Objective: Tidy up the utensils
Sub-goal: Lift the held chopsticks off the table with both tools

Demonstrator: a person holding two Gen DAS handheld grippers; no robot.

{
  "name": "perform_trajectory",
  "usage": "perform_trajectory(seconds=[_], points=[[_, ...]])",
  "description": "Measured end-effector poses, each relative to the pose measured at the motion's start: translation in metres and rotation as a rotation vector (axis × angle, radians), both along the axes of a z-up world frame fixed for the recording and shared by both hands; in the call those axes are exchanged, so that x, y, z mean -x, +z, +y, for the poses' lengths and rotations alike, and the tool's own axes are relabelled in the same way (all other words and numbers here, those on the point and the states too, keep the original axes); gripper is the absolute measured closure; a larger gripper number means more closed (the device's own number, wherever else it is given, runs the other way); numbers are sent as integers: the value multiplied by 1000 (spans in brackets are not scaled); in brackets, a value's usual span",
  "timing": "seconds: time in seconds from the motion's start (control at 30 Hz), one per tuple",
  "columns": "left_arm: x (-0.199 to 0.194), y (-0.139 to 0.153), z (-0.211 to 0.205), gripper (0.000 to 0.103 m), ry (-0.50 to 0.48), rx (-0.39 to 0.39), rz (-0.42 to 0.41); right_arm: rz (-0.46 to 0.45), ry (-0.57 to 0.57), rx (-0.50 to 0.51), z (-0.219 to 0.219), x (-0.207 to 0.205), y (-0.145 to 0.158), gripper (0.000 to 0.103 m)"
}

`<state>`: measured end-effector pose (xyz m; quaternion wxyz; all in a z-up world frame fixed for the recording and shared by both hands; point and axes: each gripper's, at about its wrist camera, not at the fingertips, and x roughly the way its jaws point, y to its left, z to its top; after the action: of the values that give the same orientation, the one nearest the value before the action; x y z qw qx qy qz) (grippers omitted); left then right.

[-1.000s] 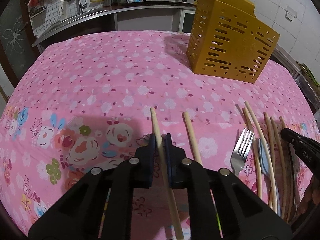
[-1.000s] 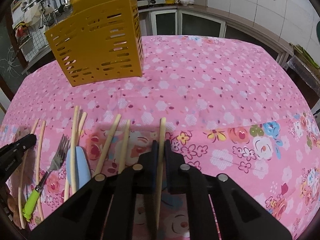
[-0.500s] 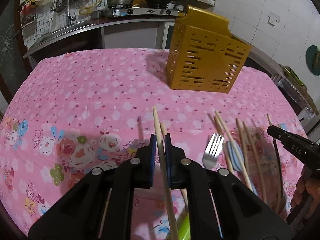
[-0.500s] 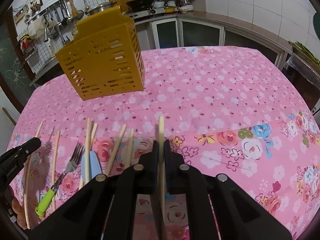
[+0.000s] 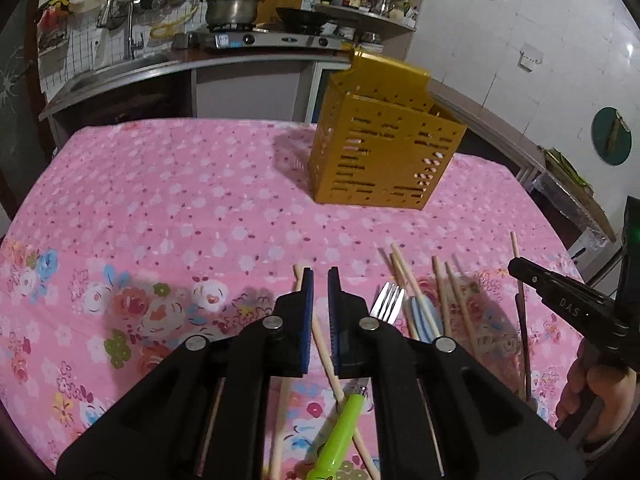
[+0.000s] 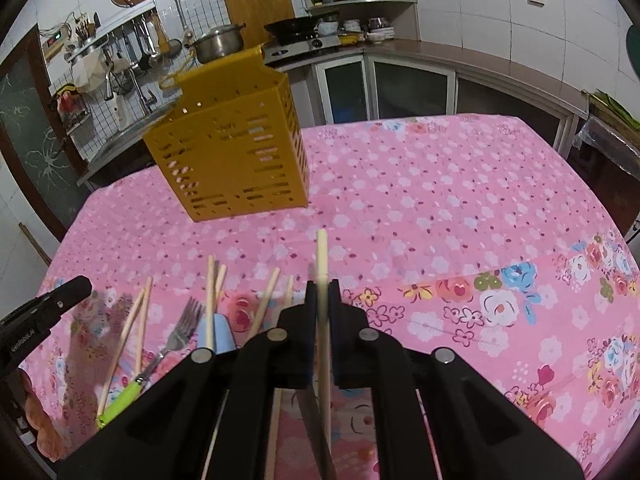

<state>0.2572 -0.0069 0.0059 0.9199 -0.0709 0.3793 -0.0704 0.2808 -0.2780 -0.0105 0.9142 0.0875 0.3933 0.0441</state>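
Observation:
My left gripper hovers over the pink floral cloth, its jaws closing to a thin slit with nothing between the tips. A wooden chopstick lies slanted beneath it, its tip left of the left finger. My right gripper is shut on another chopstick that sticks out past its tips. The slotted yellow utensil rack stands upright farther back. Between the grippers lie a green-handled fork, a pale blue spoon and several loose chopsticks.
Behind the table runs a kitchen counter with a sink, a stove and a steel pot. A person's hand grips the right tool at the table's right edge. Plain pink cloth stretches left of the rack and to the right of my right gripper.
Both grippers have risen and tipped up, so the rack sits lower in view. The chopstick that stood between the left pads is no longer there; one now lies slanted under that gripper.

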Motion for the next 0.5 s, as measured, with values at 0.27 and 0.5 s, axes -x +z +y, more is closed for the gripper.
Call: perform_trajectory(seconds=[0.27,0.5], points=[[-14,-6,8,102,-7,-41,69,41,-1,32,-1,-7,-3,97],[-24,-38,11,90,-35,-61,163,125,-11,44,-4,-17,-35,97]])
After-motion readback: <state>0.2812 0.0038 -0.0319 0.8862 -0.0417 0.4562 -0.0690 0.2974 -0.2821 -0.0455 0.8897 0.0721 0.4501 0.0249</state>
